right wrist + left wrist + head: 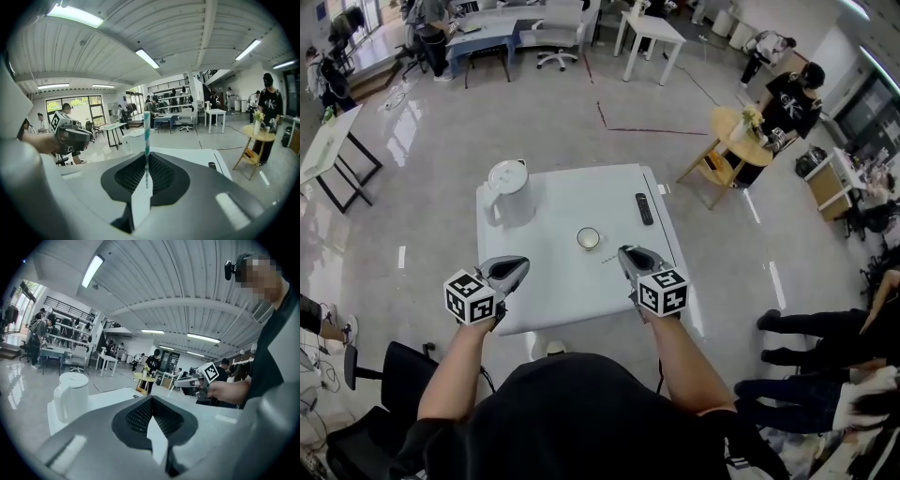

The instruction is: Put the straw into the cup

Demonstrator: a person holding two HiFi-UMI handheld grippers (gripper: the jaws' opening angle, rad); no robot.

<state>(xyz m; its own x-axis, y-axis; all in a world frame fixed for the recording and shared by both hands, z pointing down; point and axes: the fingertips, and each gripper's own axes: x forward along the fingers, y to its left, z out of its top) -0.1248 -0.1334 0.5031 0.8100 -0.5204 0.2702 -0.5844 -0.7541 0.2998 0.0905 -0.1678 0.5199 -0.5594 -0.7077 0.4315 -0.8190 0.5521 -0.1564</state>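
A small white cup (588, 238) stands upright at the middle of the white table (572, 291). My right gripper (628, 255) hovers just right of and nearer than the cup, shut on a teal-and-white striped straw (146, 140). The straw sticks up out of the closed jaws in the right gripper view. In the head view only a thin tip of the straw (608, 260) shows, pointing toward the cup. My left gripper (514, 270) is held over the table's near left, shut and holding nothing. The cup is hidden in both gripper views.
A white kettle (508, 192) stands at the table's far left corner, and a black remote (644, 208) lies at the far right. A black chair (389, 375) is at my left. People stand at the right (825, 328), beyond a round wooden table (741, 141).
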